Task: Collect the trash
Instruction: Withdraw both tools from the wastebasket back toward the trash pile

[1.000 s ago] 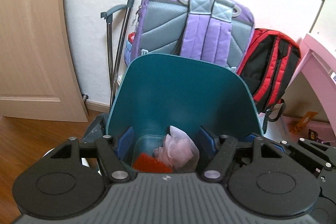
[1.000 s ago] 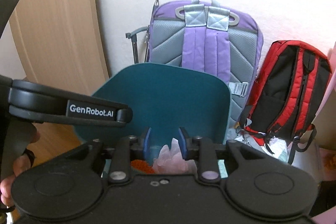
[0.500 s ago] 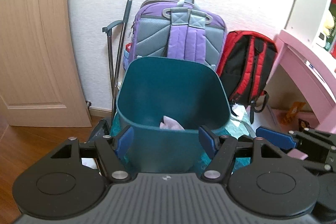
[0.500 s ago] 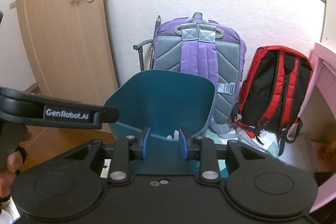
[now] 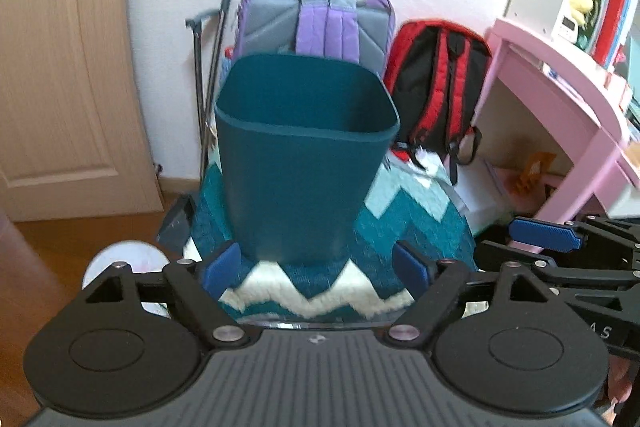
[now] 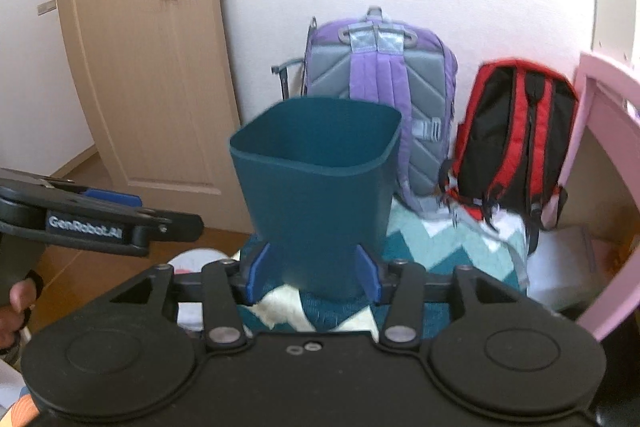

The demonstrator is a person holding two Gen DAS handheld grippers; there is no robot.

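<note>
Against the views a second earlier, when both tools hung over the mouth of the teal bin (image 5: pixel 304 163) and a pale wrapper and a red scrap showed inside it, both had drawn back: the bin was now seen whole, from outside, and its contents were hidden behind the near wall. The left tool (image 5: pixel 316 269) had its blue pads spread and its jaws were opening, with nothing between them but the view of the rug. The right tool (image 6: pixel 314 277) was likewise opening; its pads framed the bin's base in the picture but pressed on nothing. This was judged a completed drop, both tools freed for the next piece of trash. The bin stood upright on a zigzag rug (image 5: pixel 400 219), with a purple backpack (image 6: pixel 380 79) just behind it against the wall and a red backpack (image 6: pixel 516 139) beside that. The pink desk (image 5: pixel 560 95) closed off the right side, its front edge near the right tool's path. A door (image 6: pixel 152 67) bounded the left. Open room lay on the wooden floor (image 5: pixel 52 251) to the left, where a pale round object (image 5: pixel 124 259), blurred and unidentified, lay near the rug's edge.
</note>
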